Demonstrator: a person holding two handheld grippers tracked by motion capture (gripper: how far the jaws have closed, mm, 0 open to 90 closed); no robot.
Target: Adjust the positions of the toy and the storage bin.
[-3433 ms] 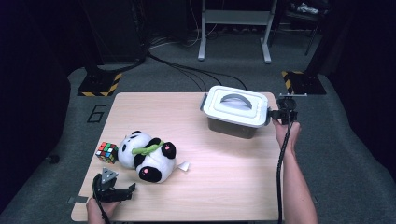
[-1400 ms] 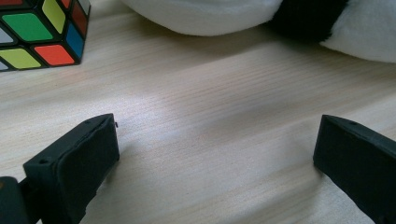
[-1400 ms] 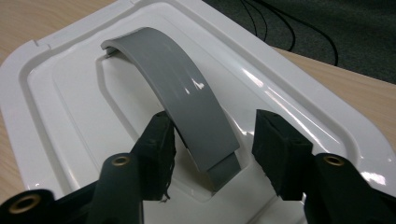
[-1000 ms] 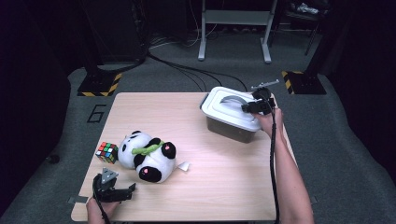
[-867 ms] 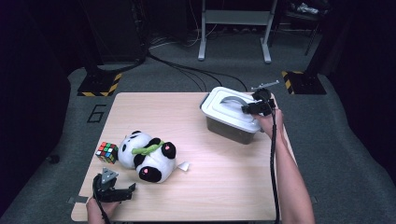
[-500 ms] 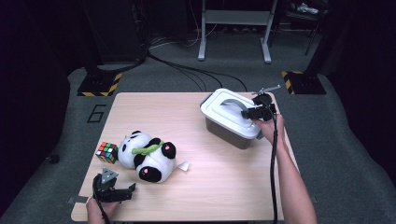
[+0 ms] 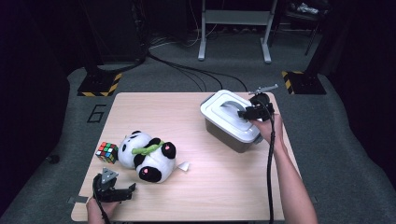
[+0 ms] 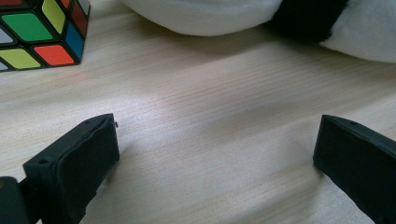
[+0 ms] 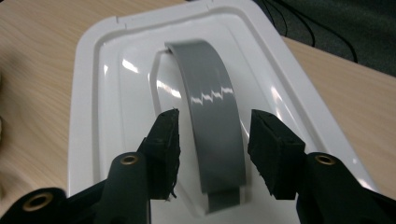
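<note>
Wooden table (image 7: pixel 224 186) carries everything; go down in size from there. Grey bin (image 7: pixel 223 134) with its white lid (image 7: pixel 217 113) sits at the far right, and the lid looks tilted or shifted off square, though the high view is too coarse to be sure it has unseated. Your right gripper (image 7: pixel 251 111) is over that lid, straddling the grey strap handle (image 9: pixel 212 121): in the right gripper view the handle runs between the two pads with a gap on each side, so nothing is pinched. The jaws have just been opening, with the handle between them.

Risks from here:
- Lift now and the pads slide off the handle, because they aren't pressing it.
- Close off-centre and one pad catches the lid's raised rim instead of the strap.
- If the lid is half off, pulling sideways drags the whole bin toward the table edge, which is near on that side.

Panda plush (image 7: pixel 144 156) lies at left centre, colour cube (image 7: pixel 107 152) touching or just beside it. Your left gripper (image 7: pixel 122 193) rests low at the near left, fingers spread wide over bare wood, holding nothing, cube and plush just ahead.
</note>
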